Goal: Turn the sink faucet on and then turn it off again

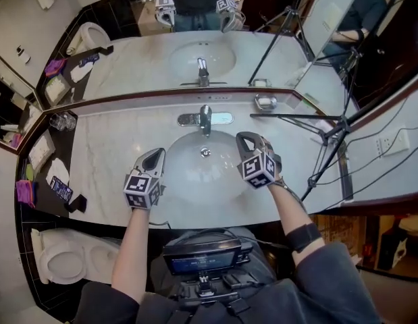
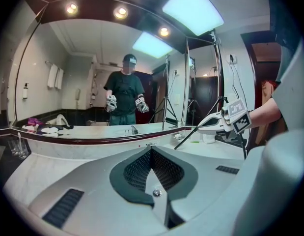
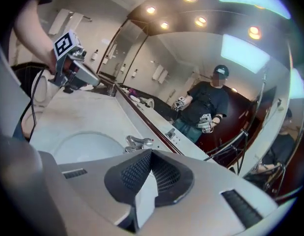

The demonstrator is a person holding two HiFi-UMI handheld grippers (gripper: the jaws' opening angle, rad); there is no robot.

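The faucet (image 1: 205,119) stands at the sink basin's (image 1: 185,177) 12 o'clock, spout pointing to 6. The right gripper (image 1: 246,140), jaws together and empty, is nearer, with the faucet at its 10 o'clock. The left gripper (image 1: 154,158), also closed on nothing, has it at 1 o'clock.

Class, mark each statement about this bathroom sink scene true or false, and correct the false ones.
1. The left gripper and the right gripper both hang over the basin, clear of the faucet. True.
2. The left gripper grips the faucet. False: its fingers are shut on nothing.
3. The right gripper's fingers stand wide apart. False: they are together, with nothing between them.
4. A tripod stands to the right of the basin. True.
5. The toilet sits at the person's right. False: the toilet is at the lower left of the head view, on the person's left.
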